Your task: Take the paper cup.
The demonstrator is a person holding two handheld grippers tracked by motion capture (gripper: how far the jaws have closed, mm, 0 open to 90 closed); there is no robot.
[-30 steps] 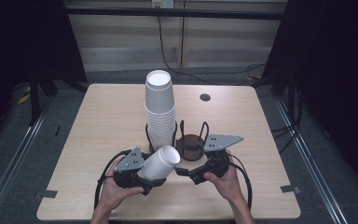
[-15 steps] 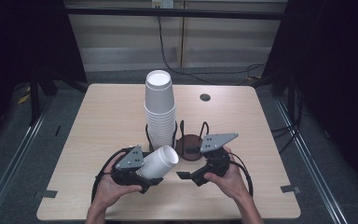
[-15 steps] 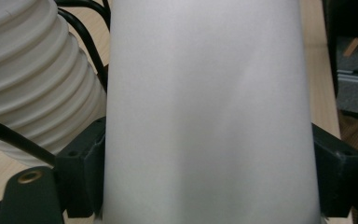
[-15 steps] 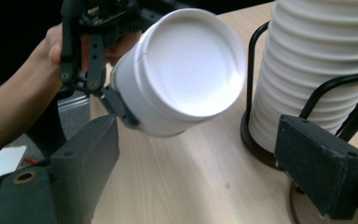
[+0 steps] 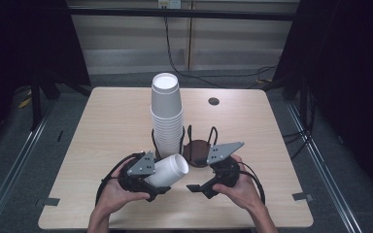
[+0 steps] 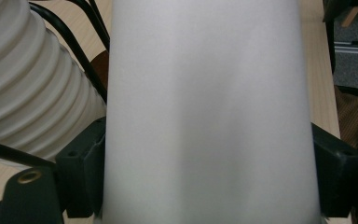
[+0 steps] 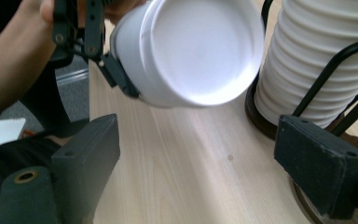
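My left gripper (image 5: 158, 182) is shut on a white paper cup (image 5: 171, 170) that lies on its side above the table, its flat bottom turned toward my right gripper (image 5: 199, 179). In the left gripper view the cup (image 6: 209, 112) stands between the two black pads (image 6: 81, 172), which press its sides. My right gripper (image 7: 205, 163) is open, jaws wide apart, with the cup's bottom (image 7: 200, 51) just ahead of and above them. A tall stack of white cups (image 5: 166, 114) stands upright in a black wire holder (image 5: 190, 133).
The holder's brown round base (image 5: 196, 151) beside the stack is bare, right behind my right gripper. A small dark disc (image 5: 213, 101) lies far back on the wooden table (image 5: 107, 126). Dark floor and cables surround the table.
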